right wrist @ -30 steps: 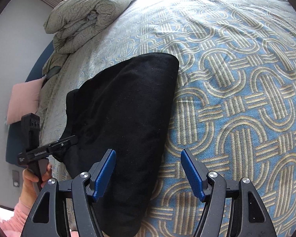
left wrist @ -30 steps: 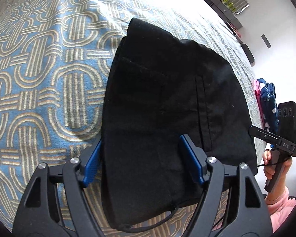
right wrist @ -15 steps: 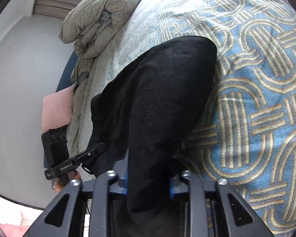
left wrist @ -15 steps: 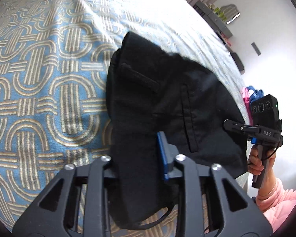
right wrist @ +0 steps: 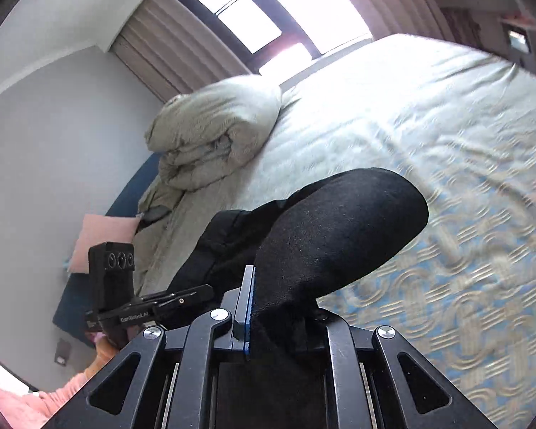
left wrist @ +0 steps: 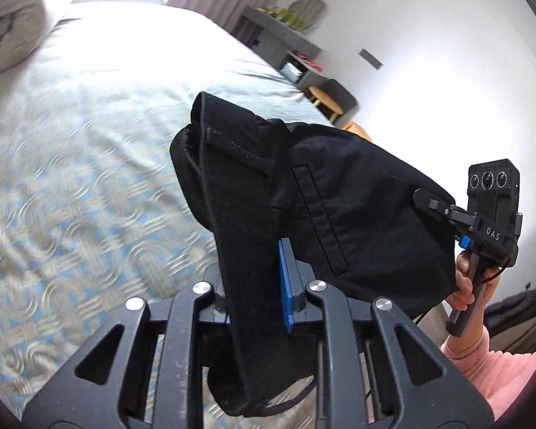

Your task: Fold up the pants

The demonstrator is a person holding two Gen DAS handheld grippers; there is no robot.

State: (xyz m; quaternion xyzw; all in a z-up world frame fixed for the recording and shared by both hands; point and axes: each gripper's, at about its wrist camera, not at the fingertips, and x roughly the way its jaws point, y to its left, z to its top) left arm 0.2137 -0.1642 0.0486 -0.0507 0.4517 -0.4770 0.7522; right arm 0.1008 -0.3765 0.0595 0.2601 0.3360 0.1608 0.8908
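The folded black pants hang lifted above the bed, held at both ends. My left gripper is shut on the near folded edge, its blue pad against the cloth. My right gripper is shut on the other end of the pants, which bulge forward over the bed. Each gripper shows in the other's view: the right one at the pants' far right edge, the left one at lower left.
The bed has a blue and beige patterned cover. A rolled grey duvet lies at its head, with a pink pillow by the wall. A grey shelf unit and wooden stool stand beyond the bed.
Both grippers went from open to shut on the pants, then lifted them off the bed. The views have tilted up toward the room.
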